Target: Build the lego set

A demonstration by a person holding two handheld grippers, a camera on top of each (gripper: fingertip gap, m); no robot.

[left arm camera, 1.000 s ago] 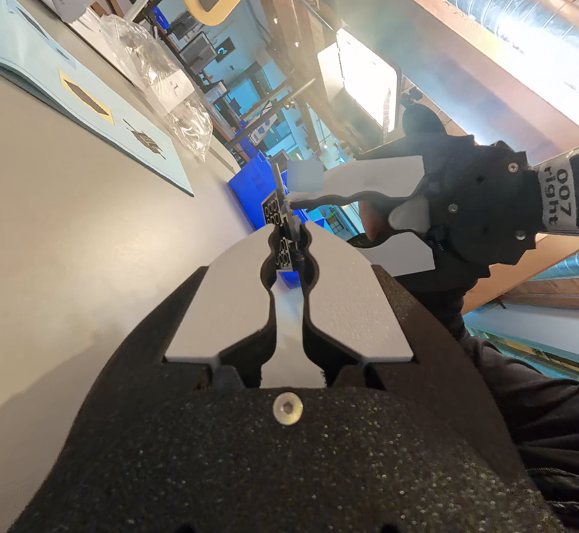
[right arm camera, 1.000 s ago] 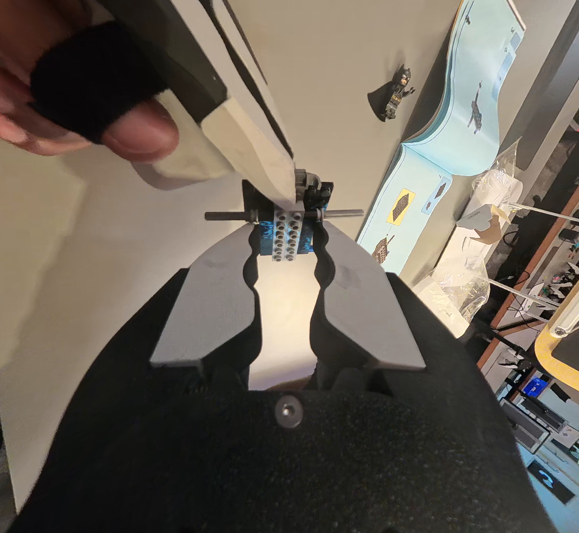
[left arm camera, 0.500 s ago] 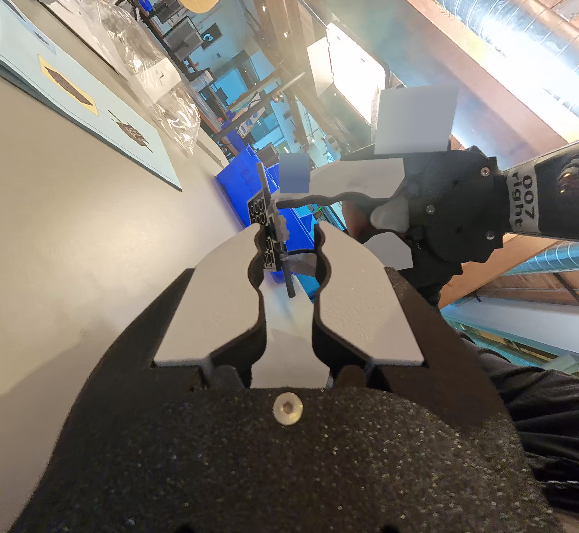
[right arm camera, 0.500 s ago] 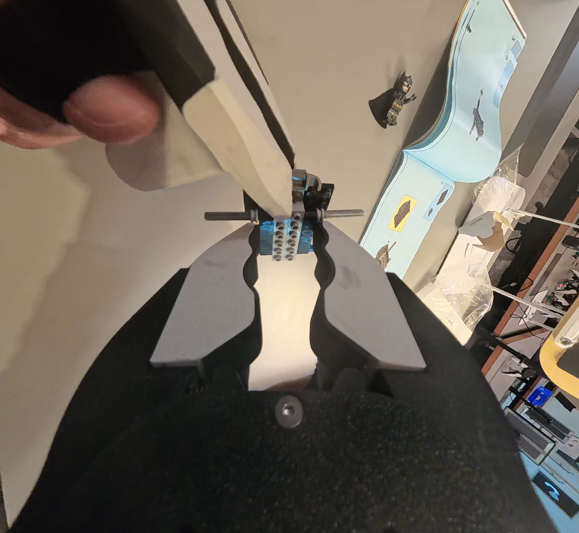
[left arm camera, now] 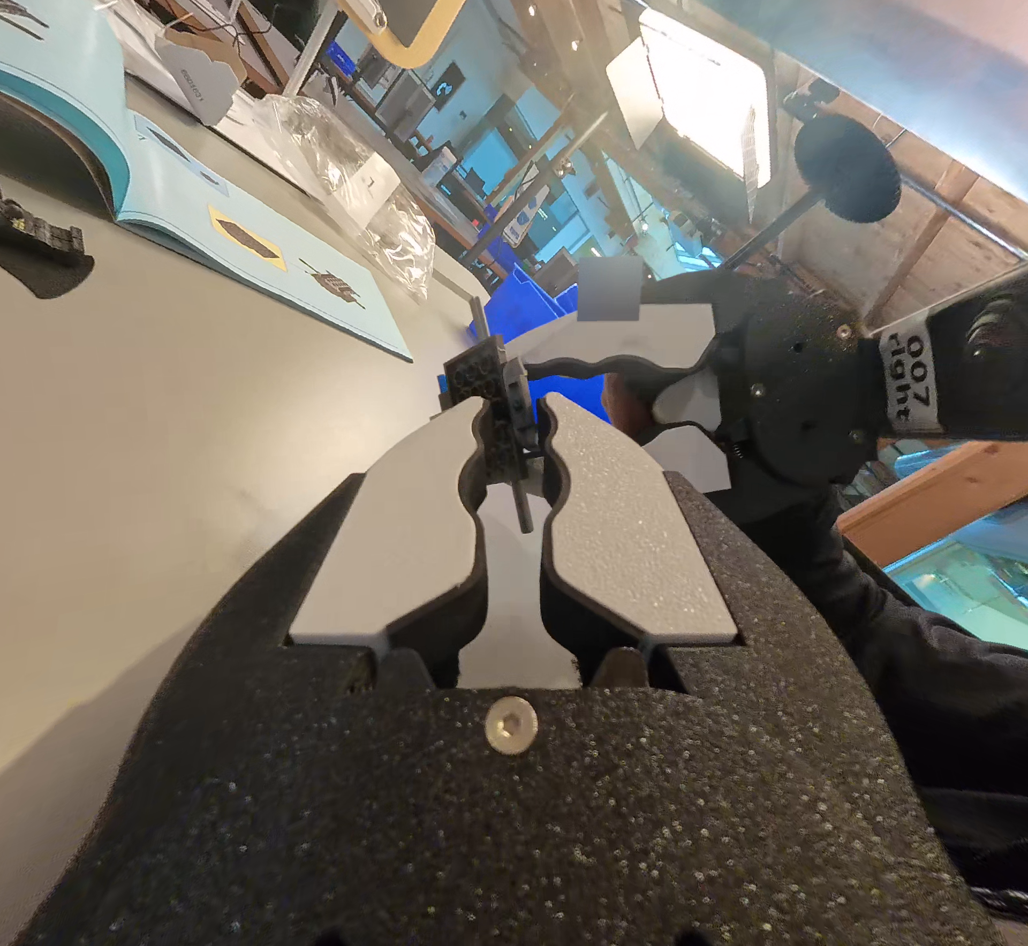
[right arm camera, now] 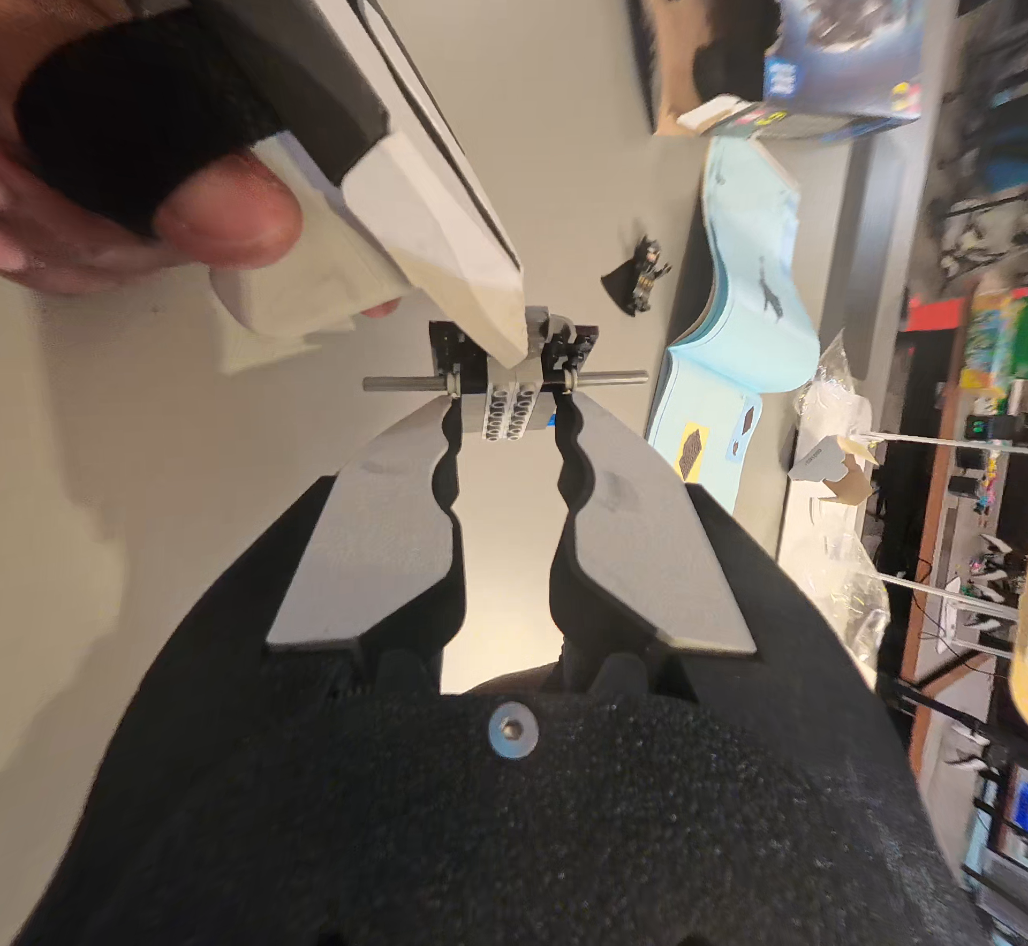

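pale grey tabletop (left arm camera: 167, 418) runs off to the left in the left wrist view, with an open light-blue booklet (left arm camera: 250, 252), a crumpled clear bag (left arm camera: 389, 229) and a blue bin (left arm camera: 523, 302) beyond it. the left gripper (left arm camera: 512, 418) is closed near its tips on a small brick build (left arm camera: 489, 396) held off the table. one pad lies on the dark studded plate, and the other is hard against the grey piece on the far side. a thin dark rod (left arm camera: 523, 507) pokes back between the fingers. the right gripper (left arm camera: 528, 380) reaches in from the right and holds the same build crosswise.

from the right wrist view, the right gripper (right arm camera: 503, 407) is clamped on the two flanks of the grey holed block at the build's (right arm camera: 512, 402) middle, and the rod (right arm camera: 606, 377) sticks out past both pads. the left gripper's pale fingertip (right arm camera: 489, 318) lies over the top of the build, and a hand (right arm camera: 167, 229) is wrapped round that tool. on the table behind lie a small dark toy figure (right arm camera: 639, 274), the booklet (right arm camera: 751, 279) and a printed box (right arm camera: 834, 29).

as i judge it, both holds sit close to the fingertips on a small stack of parts. the two tools therefore need to stay square to each other, with pressure on the flat faces and none on the rod. otherwise the build could twist or come apart.
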